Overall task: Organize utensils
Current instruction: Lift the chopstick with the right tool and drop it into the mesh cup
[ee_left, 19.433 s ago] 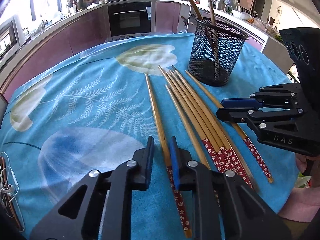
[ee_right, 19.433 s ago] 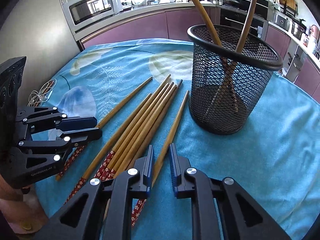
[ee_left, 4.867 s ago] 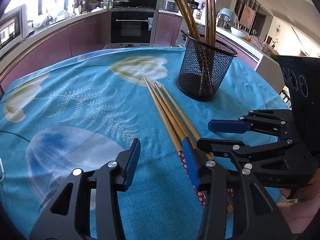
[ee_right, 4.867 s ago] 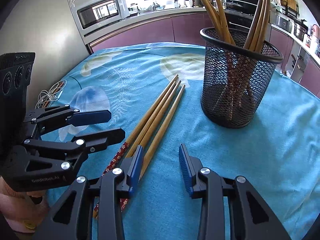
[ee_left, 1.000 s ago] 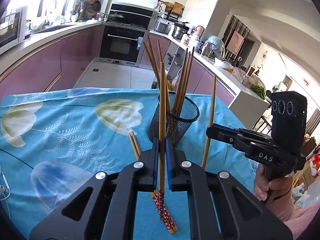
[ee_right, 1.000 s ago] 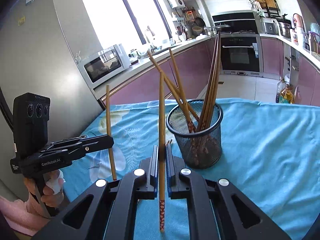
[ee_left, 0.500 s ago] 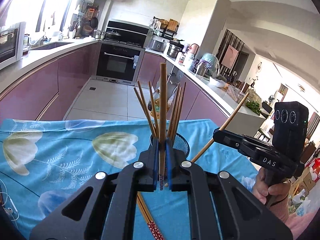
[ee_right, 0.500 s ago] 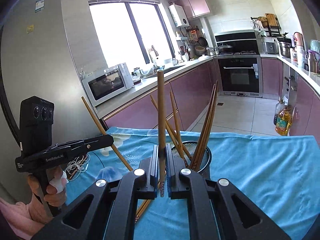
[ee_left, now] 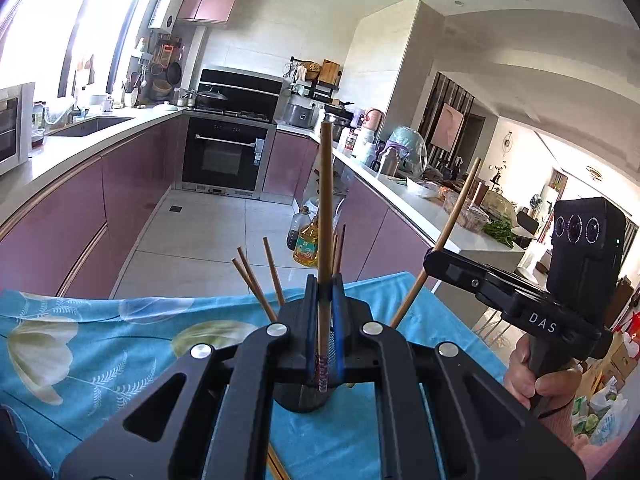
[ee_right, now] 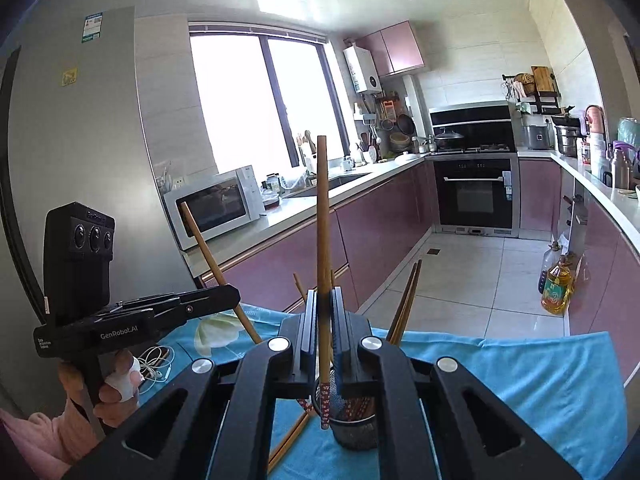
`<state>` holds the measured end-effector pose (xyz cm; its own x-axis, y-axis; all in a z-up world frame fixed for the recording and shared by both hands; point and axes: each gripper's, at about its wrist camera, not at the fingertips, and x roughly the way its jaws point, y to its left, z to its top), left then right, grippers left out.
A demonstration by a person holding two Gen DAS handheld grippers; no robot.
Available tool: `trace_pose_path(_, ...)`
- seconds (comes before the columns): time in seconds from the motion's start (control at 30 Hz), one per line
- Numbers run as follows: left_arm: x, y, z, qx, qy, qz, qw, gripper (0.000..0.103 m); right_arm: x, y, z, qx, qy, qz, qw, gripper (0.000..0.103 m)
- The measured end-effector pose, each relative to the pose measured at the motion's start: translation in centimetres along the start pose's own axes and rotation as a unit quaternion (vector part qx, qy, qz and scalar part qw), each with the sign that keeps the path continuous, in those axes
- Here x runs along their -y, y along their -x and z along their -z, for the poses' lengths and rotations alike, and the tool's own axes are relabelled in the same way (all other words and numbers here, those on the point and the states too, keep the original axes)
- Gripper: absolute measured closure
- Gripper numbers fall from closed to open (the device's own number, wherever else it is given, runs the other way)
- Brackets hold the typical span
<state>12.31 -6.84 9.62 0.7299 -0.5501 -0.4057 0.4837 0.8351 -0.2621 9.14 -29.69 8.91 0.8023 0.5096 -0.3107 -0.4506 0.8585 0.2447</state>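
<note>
My left gripper [ee_left: 322,300] is shut on a wooden chopstick [ee_left: 325,208], upright, its red patterned end hanging over the black mesh holder [ee_left: 304,398]. My right gripper [ee_right: 322,312] is shut on another chopstick [ee_right: 322,216], also upright, its patterned end by the rim of the mesh holder [ee_right: 356,428]. Several chopsticks [ee_left: 256,280] stand in the holder. Each gripper shows in the other's view: the right one [ee_left: 434,258] with its chopstick tilted, the left one [ee_right: 232,294] likewise.
The blue floral tablecloth [ee_left: 100,344] covers the table. Loose chopsticks [ee_right: 292,436] lie on the cloth beside the holder. A white cable [ee_right: 154,362] lies at the table's left edge. Kitchen counters and an oven stand beyond.
Both grippers have risen higher above the table with their chopsticks and stand closer over the holder; the chopsticks' patterned ends now hang at the holder's rim.
</note>
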Motion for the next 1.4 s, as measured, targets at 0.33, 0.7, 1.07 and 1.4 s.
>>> trace_pose_path(0.33,1.3,-2.6,-0.8,-0.016,-0.019,-0.015,0.9996,0.096,0.3,-2.5,0.1,-0.015,0.005,0.014,1.000,0.097)
trace_pose_path(0.7,0.9,-5.4,0.7,-0.048,-0.036,-0.053,0.9968,0.096,1.4,-4.3,1.5,-0.048,-0.007,0.023,0.999,0.097)
trace_pose_path(1.07,-0.9,-7.9,2.4,-0.092,-0.042,-0.063,0.9929,0.095,2.0,-6.5,3.4,-0.098,-0.016,0.035,0.994,0.097)
trace_pose_path(1.4,-2.7,-11.1,2.8,-0.126,-0.036,-0.067,0.9891,0.094,3.1,-8.3,4.6,-0.134,-0.032,0.049,0.989,0.097)
